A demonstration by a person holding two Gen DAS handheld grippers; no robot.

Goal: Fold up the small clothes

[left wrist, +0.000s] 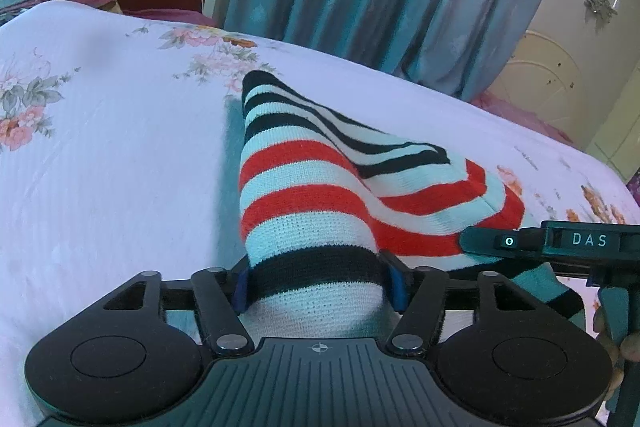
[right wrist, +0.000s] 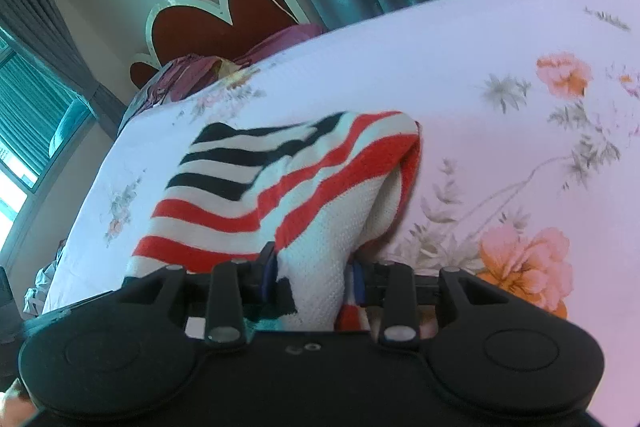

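Left wrist: both tongs [left wrist: 320,285] [right wrist: 314,277] pinching striped knit garment [left wrist: 304,187] w/ fabric bunched, apparently over bedsheet [left wrist: 120,147].

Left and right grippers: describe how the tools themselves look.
Both are matte black: the left gripper and right gripper have ribbed bodies, round side discs, silver pivot bolts and blue finger pads. The right one's side reads "DAS" beside a small lit ring.

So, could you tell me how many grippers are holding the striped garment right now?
2. The left gripper clamps the striped garment at its near black-banded end; the right gripper pinches a white bunched edge beside it. No other clothes show.
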